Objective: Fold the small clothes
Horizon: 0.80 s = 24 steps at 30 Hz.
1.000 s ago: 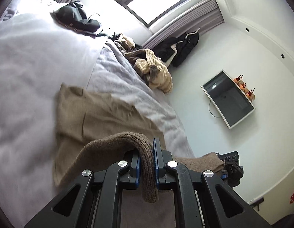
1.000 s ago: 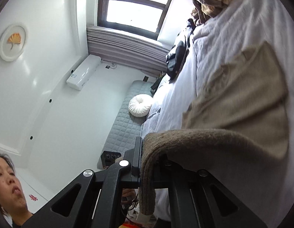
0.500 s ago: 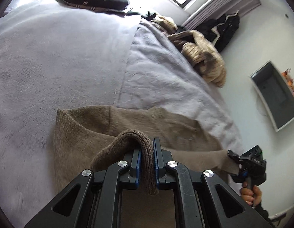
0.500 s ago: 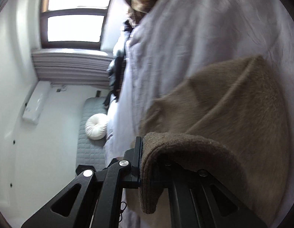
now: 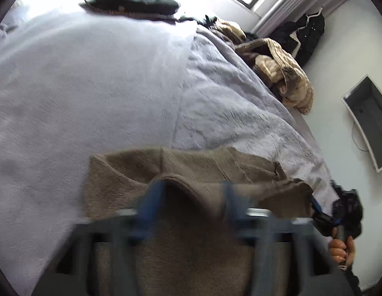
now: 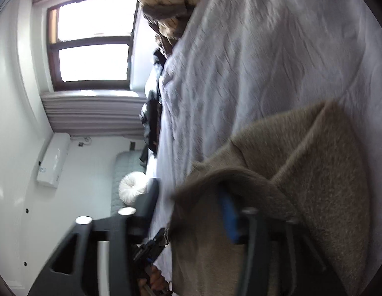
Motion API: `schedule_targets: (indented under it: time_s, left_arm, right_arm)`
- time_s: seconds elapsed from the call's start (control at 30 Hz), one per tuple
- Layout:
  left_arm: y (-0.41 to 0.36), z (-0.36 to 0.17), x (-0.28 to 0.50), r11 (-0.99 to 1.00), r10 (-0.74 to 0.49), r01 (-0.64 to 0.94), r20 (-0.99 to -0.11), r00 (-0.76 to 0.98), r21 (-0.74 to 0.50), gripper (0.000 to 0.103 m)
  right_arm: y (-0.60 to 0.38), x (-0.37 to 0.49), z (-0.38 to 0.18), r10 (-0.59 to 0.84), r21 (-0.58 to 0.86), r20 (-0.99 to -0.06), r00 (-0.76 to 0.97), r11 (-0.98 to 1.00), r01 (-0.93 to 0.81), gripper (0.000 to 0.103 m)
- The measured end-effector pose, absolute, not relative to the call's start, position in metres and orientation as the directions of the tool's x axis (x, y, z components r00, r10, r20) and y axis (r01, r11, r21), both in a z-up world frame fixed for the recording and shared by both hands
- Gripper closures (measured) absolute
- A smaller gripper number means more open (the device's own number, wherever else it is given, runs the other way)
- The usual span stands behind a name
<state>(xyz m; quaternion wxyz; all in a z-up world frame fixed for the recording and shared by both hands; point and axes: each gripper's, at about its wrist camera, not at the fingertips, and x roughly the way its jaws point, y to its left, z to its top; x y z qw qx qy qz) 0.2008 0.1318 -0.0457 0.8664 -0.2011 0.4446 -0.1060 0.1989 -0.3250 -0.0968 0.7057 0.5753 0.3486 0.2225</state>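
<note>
Widest of all: a bed (image 5: 67,148), covered on one side with a soft, fluffy lilac-grey blanket (image 5: 92,86) and on the other side with a thinner, crinkled cover (image 5: 228,113) of the same pale colour.

On the near part of the bed, partly on both covers: a brown knitted garment (image 5: 215,167), woolly and matt, spread mostly flat, with its near edge folded up in a soft ridge towards the cameras.

At the far edge of the bed: a loose heap of beige ribbed knitwear (image 5: 284,74), and further back a dark, crumpled piece of clothing (image 5: 136,2). Behind, on the white wall: a black coat (image 5: 307,32) hanging, and a flat rectangular screen (image 5: 366,113) with a pale frame.

In the right wrist view: a bright window (image 6: 92,42) with a dark frame, pleated grey curtains (image 6: 92,113), a white box-shaped air conditioner (image 6: 52,160), and a round white cushion (image 6: 131,188).

Left tool (image 5: 191,197): very blurred, blue pads well apart, jaws just opened, with the raised fold of the garment loose between them and not pressed.

Right tool (image 6: 188,209): black fingers, one blue pad visible, jaws also just opened and standing apart, with the garment edge draped between them and not clamped. Around its handle, a hand (image 5: 341,246).
</note>
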Motion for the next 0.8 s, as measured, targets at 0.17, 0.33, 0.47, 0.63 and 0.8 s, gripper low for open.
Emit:
schedule_targets:
  time_s: [0.17,0.33,0.47,0.63,0.8]
  left_arm:
    - [0.129,-0.017,0.190,0.908,-0.365,0.081,-0.677,0.639,-0.412,0.013]
    - [0.098,-0.030,0.197,0.923,-0.372,0.151,-0.717,0.590,-0.355,0.013]
    - [0.088,-0.062,0.206,0.939,-0.328,0.101,-0.768,0.550,-0.328,0.013]
    - [0.109,-0.078,0.198,0.961,-0.259,0.054,-0.816,0.517,-0.271,0.013]
    - [0.154,-0.075,0.163,0.951,-0.262,-0.012,-0.830,0.492,-0.308,0.013]
  right_arm:
    - [-0.318,0.185,-0.065,0.707,0.913,-0.337,0.622,0.407,0.032,0.067]
    - [-0.288,0.185,-0.067,0.655,0.795,-0.524,0.544,0.606,0.037,0.082]
    - [-0.276,0.193,-0.089,0.556,0.687,-0.656,0.510,0.720,0.098,0.085]
    - [-0.296,0.181,-0.099,0.548,0.712,-0.641,0.538,0.687,0.147,0.092]
    - [-0.316,0.156,-0.091,0.521,0.709,-0.649,0.554,0.678,0.192,0.085]
